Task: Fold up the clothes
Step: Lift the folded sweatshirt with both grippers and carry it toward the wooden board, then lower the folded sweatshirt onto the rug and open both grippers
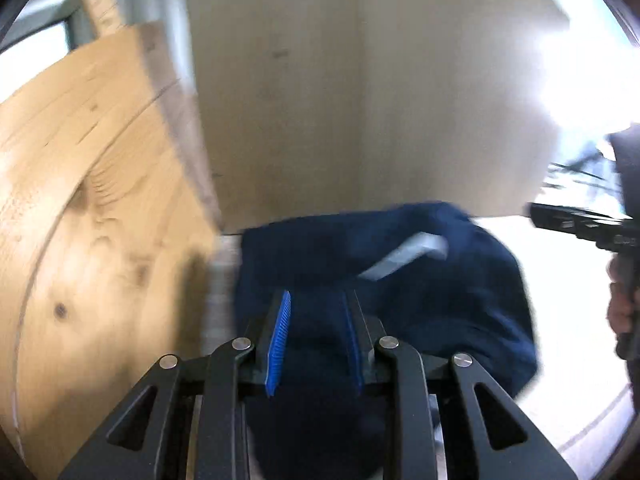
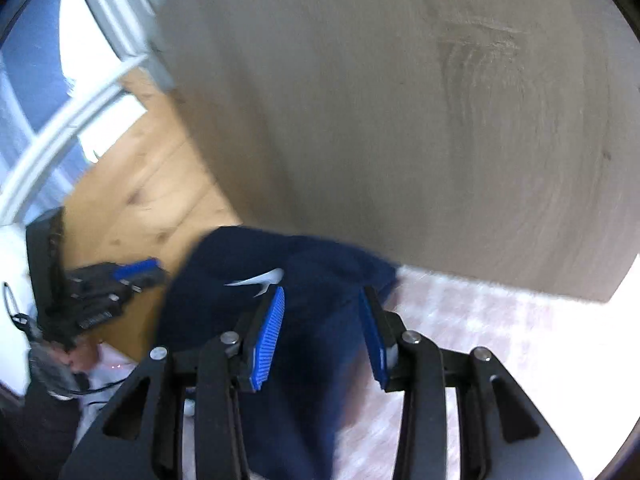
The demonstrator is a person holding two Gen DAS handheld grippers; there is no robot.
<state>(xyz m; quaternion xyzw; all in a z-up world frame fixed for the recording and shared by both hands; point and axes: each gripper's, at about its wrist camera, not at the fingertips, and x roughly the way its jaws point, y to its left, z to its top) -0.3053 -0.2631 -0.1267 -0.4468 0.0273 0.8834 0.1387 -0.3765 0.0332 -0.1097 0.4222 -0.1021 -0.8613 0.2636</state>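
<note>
A navy garment (image 1: 420, 304) with a white logo (image 1: 404, 256) hangs bunched in the air, blurred by motion. My left gripper (image 1: 316, 296) is shut on it, and the cloth fills the gap between the blue pads (image 1: 278, 336) and runs down toward the camera. In the right wrist view the same navy garment (image 2: 304, 360) with its white logo (image 2: 260, 278) passes between the fingers of my right gripper (image 2: 323, 292), which is shut on a thick fold. The left gripper (image 2: 120, 280) shows at the left with a hand (image 2: 82, 356) behind it.
A broad beige wooden surface (image 2: 400, 120) fills the background. Pine wood panels (image 1: 80, 200) stand at the left. Pale pink carpet (image 2: 500, 340) lies below. White window frames (image 2: 60, 128) are at the far left. The other gripper (image 1: 580, 228) and a hand (image 1: 620, 308) are at the right edge.
</note>
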